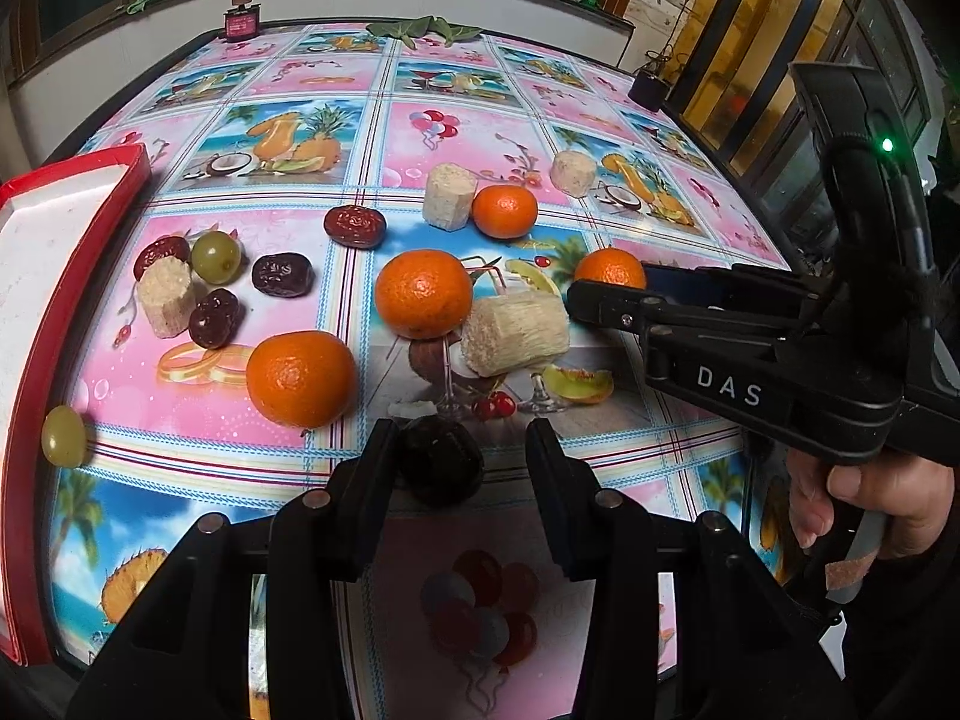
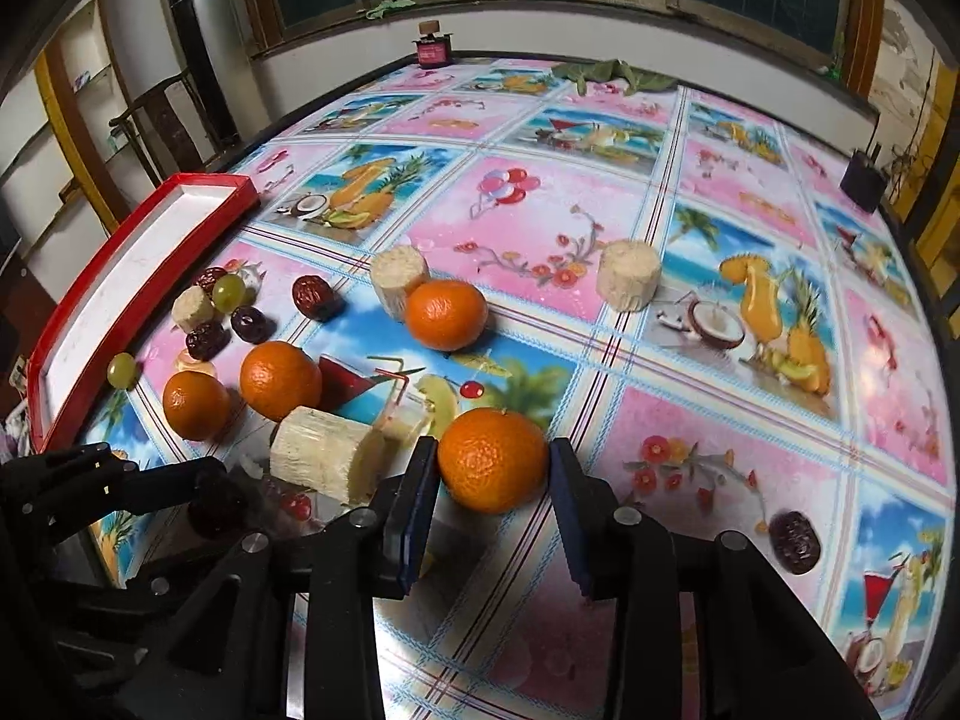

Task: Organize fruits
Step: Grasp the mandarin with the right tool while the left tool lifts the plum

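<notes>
Left wrist view carries the only legible writing — white letters "DAS" on the body of the right gripper [image 1: 576, 294], which reaches in from the right edge, a hand [image 1: 864, 504] wrapped around its grip below. Its tip meets a tangerine [image 1: 609, 269] that it partly hides. From the right wrist view that same tangerine [image 2: 492, 459] sits squarely between the two pads, both touching its sides, the jaws narrowed onto it.

Low in the left view, the left gripper [image 1: 462, 456] has a dark date [image 1: 441, 459] between its fingers; the fruit lies against the left pad while a clear gap stands before the right one, so the jaws are partly open and not clamped.

On the patterned tablecloth [image 1: 516, 138] lie more tangerines, dates, two green grapes and pale cut cane pieces. A red-rimmed tray [image 1: 36, 276] runs along the left, cut off by the frame edge. A small pink box [image 2: 433, 51] at the far edge bears a label too small to read.
</notes>
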The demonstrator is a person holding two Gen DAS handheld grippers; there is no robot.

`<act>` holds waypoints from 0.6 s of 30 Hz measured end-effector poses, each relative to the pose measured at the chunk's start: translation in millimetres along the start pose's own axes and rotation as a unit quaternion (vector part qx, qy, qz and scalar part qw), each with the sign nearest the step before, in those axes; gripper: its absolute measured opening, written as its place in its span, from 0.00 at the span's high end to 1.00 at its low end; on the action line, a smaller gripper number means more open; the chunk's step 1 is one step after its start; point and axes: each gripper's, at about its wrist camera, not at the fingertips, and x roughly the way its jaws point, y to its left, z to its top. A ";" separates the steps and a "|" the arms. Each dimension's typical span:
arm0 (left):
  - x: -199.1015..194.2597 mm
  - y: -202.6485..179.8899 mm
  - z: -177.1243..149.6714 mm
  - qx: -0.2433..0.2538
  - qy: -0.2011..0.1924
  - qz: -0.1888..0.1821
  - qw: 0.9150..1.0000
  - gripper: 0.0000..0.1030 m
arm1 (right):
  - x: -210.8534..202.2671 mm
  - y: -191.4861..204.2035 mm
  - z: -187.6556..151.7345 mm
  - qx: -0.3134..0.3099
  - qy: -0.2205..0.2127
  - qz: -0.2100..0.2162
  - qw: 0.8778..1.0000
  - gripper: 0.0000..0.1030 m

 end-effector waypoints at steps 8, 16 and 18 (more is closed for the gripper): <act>-2.8 6.5 -1.1 -0.003 -0.006 0.004 1.000 0.76 | -7.5 -1.9 -4.4 0.015 -0.012 0.009 1.000 0.64; -23.0 8.8 -1.3 -0.002 -0.029 -0.003 1.000 0.76 | -30.1 6.5 -2.7 0.010 -0.033 0.013 0.999 0.64; -31.8 10.8 -0.7 -0.003 -0.038 -0.003 0.999 0.76 | -37.4 10.7 -1.5 0.006 -0.040 0.014 0.999 0.64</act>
